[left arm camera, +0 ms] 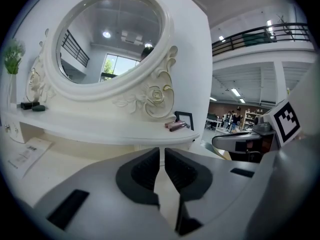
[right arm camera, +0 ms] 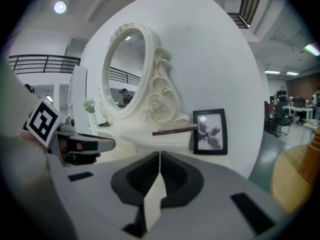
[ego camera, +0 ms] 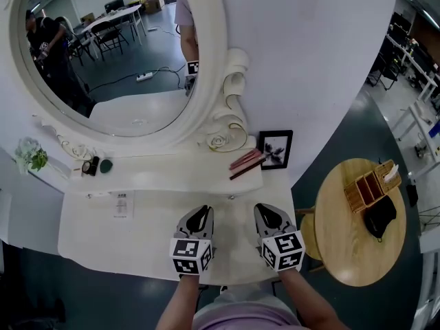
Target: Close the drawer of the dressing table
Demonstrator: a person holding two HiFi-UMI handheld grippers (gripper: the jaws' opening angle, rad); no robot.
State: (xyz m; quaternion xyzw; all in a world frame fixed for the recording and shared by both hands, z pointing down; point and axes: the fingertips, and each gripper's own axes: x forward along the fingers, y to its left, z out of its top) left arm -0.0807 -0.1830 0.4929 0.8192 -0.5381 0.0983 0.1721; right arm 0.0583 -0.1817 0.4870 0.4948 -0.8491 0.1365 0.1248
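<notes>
The white dressing table (ego camera: pixel 103 232) has an oval mirror (ego camera: pixel 117 47) and a raised shelf (ego camera: pixel 172 174). Both grippers hover side by side over the tabletop's near right part and point at the shelf. My left gripper (ego camera: pixel 201 215) (left arm camera: pixel 162 151) has its jaws together but for a thin slit, with nothing between them. My right gripper (ego camera: pixel 265 214) (right arm camera: pixel 159 156) is shut with nothing in it. No main drawer front shows in any view, since the table's near edge lies under the grippers and the person's arms. A small knob (ego camera: pixel 232 197) sits under the shelf.
On the shelf are a black picture frame (ego camera: pixel 275 148), pink and brown sticks (ego camera: pixel 245 162), a compact (ego camera: pixel 89 165) and a small plant (ego camera: pixel 31 155). A paper label (ego camera: pixel 122 203) lies on the tabletop. A round wooden table (ego camera: pixel 344 253) with an organiser (ego camera: pixel 371 184) stands at the right.
</notes>
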